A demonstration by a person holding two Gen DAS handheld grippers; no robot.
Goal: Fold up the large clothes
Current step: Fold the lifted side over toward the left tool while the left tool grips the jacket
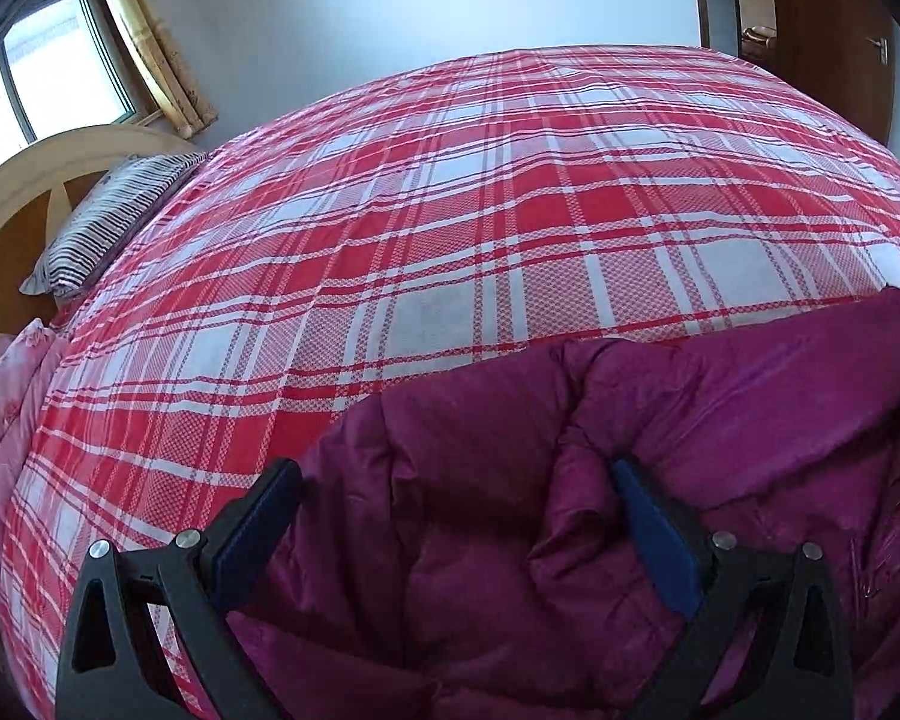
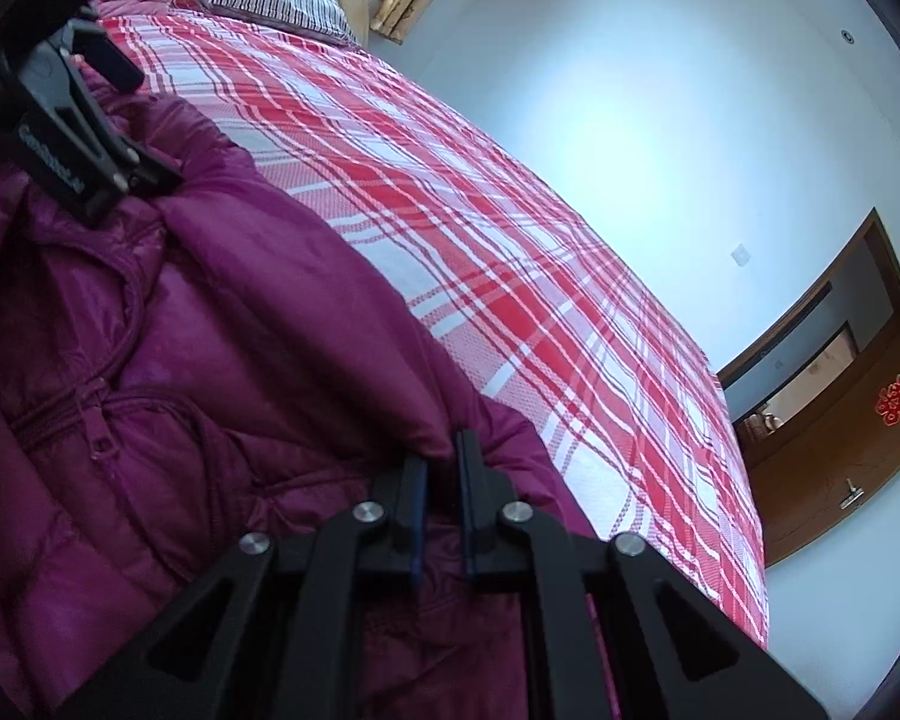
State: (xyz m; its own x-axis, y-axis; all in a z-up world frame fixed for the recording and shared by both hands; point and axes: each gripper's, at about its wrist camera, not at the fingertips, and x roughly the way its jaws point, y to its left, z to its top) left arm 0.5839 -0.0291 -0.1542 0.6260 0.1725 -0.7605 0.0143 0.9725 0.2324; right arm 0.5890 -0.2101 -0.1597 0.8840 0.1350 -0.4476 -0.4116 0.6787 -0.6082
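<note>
Closest in, the right gripper (image 2: 441, 474) has its two fingers pinched nearly together on a fold of the purple padded jacket (image 2: 168, 360), near the jacket's far edge. I take that grip as the anchor for a fold: with the edge caught, the cloth can be lifted or drawn across without sliding away.

The left gripper (image 1: 456, 516) is spread wide, its blue pads (image 1: 654, 546) on either side of a puffed ridge of the jacket and not pressing on it. It looks set to take hold there, or it may simply be passing over; I cannot say which.

The jacket lies rumpled at the near side of the bed, on the red and white checked sheet (image 1: 450, 228), with its zip (image 2: 99, 444) showing. The rest of the sheet is bare, which gives room to spread the jacket flat. A striped pillow (image 1: 108, 222) sits well apart at the headboard, beside a pink quilt (image 1: 6, 420) at the bed's edge.
</note>
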